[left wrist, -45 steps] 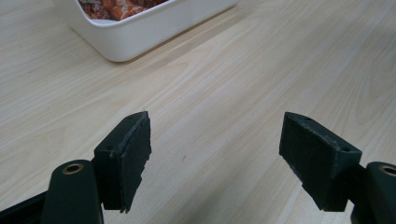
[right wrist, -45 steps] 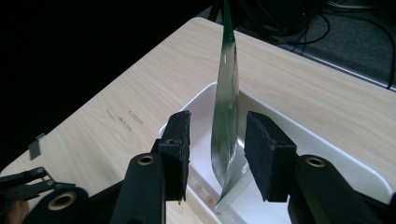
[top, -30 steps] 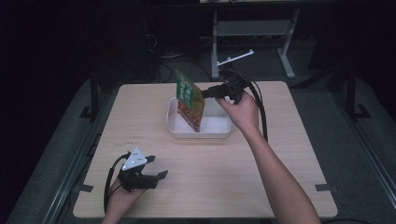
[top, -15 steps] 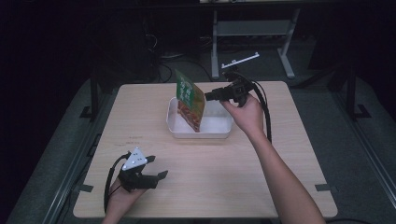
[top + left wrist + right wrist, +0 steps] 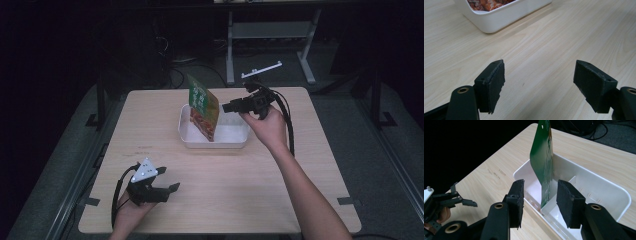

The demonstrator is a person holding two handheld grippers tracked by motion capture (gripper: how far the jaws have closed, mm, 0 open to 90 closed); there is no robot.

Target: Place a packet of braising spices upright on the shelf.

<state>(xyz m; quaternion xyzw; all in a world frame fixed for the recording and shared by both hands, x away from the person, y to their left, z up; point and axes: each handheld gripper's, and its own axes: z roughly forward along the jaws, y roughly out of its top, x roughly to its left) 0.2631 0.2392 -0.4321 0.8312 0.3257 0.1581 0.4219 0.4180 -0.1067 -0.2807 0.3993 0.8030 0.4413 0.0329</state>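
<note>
Dark room aside, you see the green snack packet (image 5: 203,106) standing in the white tray (image 5: 215,141) at centre frame, so draw your half-open, empty right gripper (image 5: 226,106) away slowly without tipping it.

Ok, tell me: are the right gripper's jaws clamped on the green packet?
No. In the right gripper view the right gripper stands open, with a clear gap between each pad and the green packet standing in the white tray.

A packet (image 5: 203,107) stands on edge in the tray (image 5: 192,141) at mid-table (image 5: 240,195), just ahead of the right gripper (image 5: 226,106), whose spread jaws stop short of it. The left gripper (image 5: 167,191) rests well apart, at the table's near edge.
</note>
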